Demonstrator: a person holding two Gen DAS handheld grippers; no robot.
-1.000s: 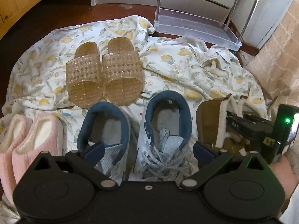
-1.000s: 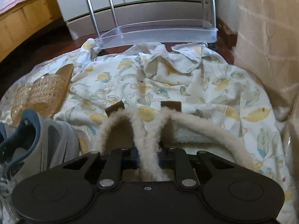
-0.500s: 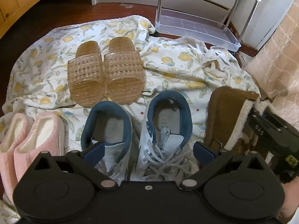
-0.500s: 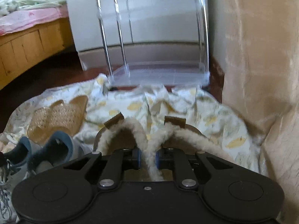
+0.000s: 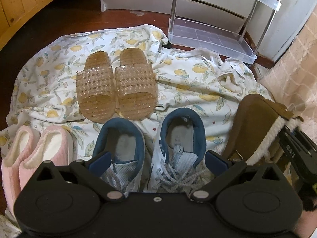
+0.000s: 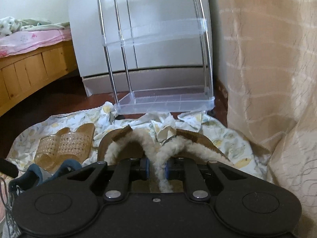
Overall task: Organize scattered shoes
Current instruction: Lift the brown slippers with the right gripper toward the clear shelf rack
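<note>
Now the right tool (image 6: 156, 168) pinches both brown slippers' (image 6: 126, 144) touching fleece edges.

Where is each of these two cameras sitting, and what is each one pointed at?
Left wrist view: rides on the left gripper, open, looking down at sneakers, clear slippers and pink slippers; the right gripper shows at its right edge.
Right wrist view: rides on the right gripper, shut on the brown fleece slippers, facing the clear rack.
Both views share the rack, floral sheet, clear slippers, sneakers and brown slippers.
</note>
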